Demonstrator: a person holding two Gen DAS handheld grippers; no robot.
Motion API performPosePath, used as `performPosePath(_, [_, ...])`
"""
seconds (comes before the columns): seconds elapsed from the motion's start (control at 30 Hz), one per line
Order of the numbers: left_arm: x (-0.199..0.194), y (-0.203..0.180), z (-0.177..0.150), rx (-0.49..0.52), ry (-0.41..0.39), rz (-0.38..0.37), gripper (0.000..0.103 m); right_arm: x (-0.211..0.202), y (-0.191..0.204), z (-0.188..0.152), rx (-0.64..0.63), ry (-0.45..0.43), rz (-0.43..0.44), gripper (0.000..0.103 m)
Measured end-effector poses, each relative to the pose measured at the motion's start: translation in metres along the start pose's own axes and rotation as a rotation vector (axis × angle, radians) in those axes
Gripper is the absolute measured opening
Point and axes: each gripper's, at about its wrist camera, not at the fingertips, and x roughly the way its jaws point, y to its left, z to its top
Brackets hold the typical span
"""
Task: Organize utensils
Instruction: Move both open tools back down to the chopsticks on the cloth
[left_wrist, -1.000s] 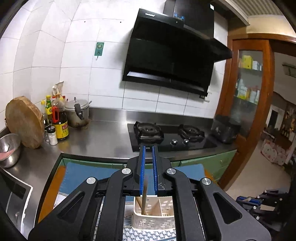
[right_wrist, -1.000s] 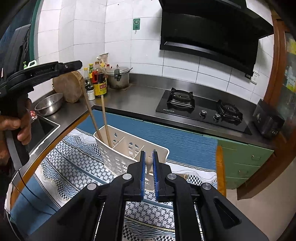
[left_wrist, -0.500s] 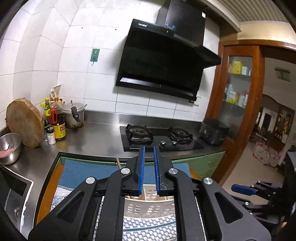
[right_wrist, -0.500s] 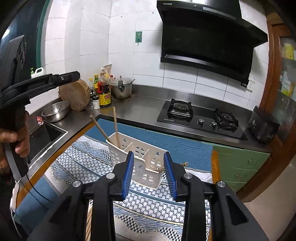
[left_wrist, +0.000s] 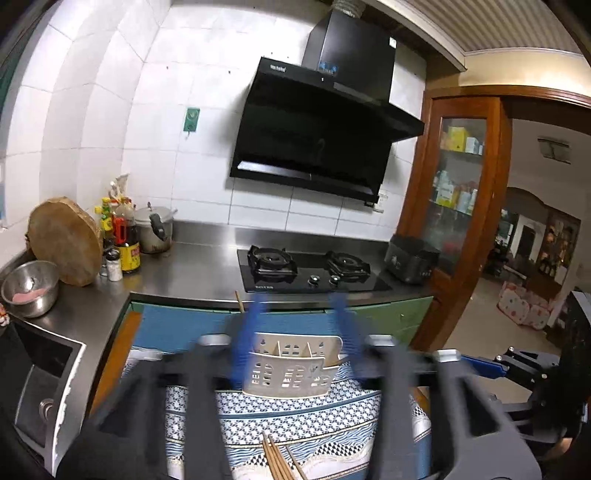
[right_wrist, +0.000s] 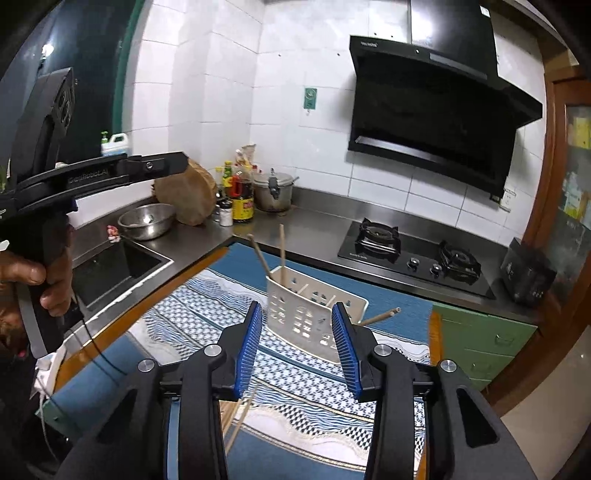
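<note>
A white perforated utensil caddy (right_wrist: 314, 317) stands on a blue patterned cloth (right_wrist: 303, 384); it also shows in the left wrist view (left_wrist: 291, 365). Two wooden chopsticks (right_wrist: 281, 254) stand in its left compartment, and another chopstick (right_wrist: 380, 316) pokes out on its right. Several loose chopsticks (left_wrist: 275, 459) lie on the cloth near me. My left gripper (left_wrist: 295, 332) is open, blurred and empty, above and in front of the caddy. My right gripper (right_wrist: 297, 343) is open and empty, in front of the caddy.
A steel counter (left_wrist: 199, 266) holds a gas hob (left_wrist: 310, 269), a pot (left_wrist: 155, 232), sauce bottles (left_wrist: 125, 243), a round wooden board (left_wrist: 64, 240) and a steel bowl (left_wrist: 31, 288). A sink (right_wrist: 110, 266) is at left. A black box (left_wrist: 410, 258) stands at right.
Both grippers have opened wide and drawn back from the caddy. The chopstick the left gripper held now stands in the caddy. The left gripper is blurred by motion.
</note>
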Motion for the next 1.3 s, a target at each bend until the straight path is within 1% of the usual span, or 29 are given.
performPosePath(0.1, [-0.02,-0.005,0.001,0.023,-0.013,0.001,0.048,-0.018,0.01,-0.001,-0.01,-0.023,0.008,0.04])
performPosePath(0.2, [-0.041,-0.008,0.002,0.019,-0.014,-0.015,0.048,-0.03,0.016,-0.001,-0.018,-0.032,0.016,0.04])
performPosePath(0.3, [-0.059,-0.014,0.003,0.041,-0.019,-0.007,0.049,-0.043,0.015,-0.004,-0.012,-0.043,0.028,0.04])
performPosePath(0.4, [-0.081,-0.019,0.005,0.065,-0.021,0.003,0.053,-0.059,0.013,-0.01,0.005,-0.062,0.036,0.041])
performPosePath(0.5, [-0.104,-0.023,0.012,0.083,-0.019,0.023,0.053,-0.073,0.012,-0.016,0.013,-0.077,0.038,0.041])
performPosePath(0.67, [-0.131,-0.036,0.022,0.123,-0.024,0.031,0.057,-0.086,0.012,-0.024,0.016,-0.094,0.047,0.044])
performPosePath(0.73, [-0.134,-0.039,0.019,0.131,-0.006,0.028,0.058,-0.086,0.011,-0.032,0.027,-0.09,0.06,0.044])
performPosePath(0.83, [-0.13,-0.04,0.005,0.132,0.029,0.012,0.058,-0.078,0.011,-0.045,0.043,-0.07,0.082,0.044])
performPosePath(0.97, [-0.117,-0.032,-0.02,0.103,0.118,-0.029,0.058,-0.065,0.013,-0.07,0.075,-0.029,0.112,0.044])
performPosePath(1.0, [-0.115,-0.029,-0.028,0.097,0.135,-0.044,0.058,-0.062,0.013,-0.075,0.082,-0.02,0.119,0.044])
performPosePath(1.03, [-0.114,-0.026,-0.034,0.095,0.14,-0.043,0.058,-0.058,0.014,-0.082,0.088,-0.009,0.119,0.044])
performPosePath(1.17, [-0.105,-0.019,-0.069,0.103,0.195,-0.038,0.058,-0.048,0.02,-0.106,0.099,0.024,0.118,0.044])
performPosePath(1.27, [-0.092,-0.01,-0.107,0.094,0.263,-0.027,0.058,-0.038,0.026,-0.13,0.122,0.054,0.123,0.044])
performPosePath(1.3, [-0.085,-0.005,-0.125,0.089,0.296,-0.018,0.058,-0.035,0.029,-0.137,0.132,0.062,0.122,0.044])
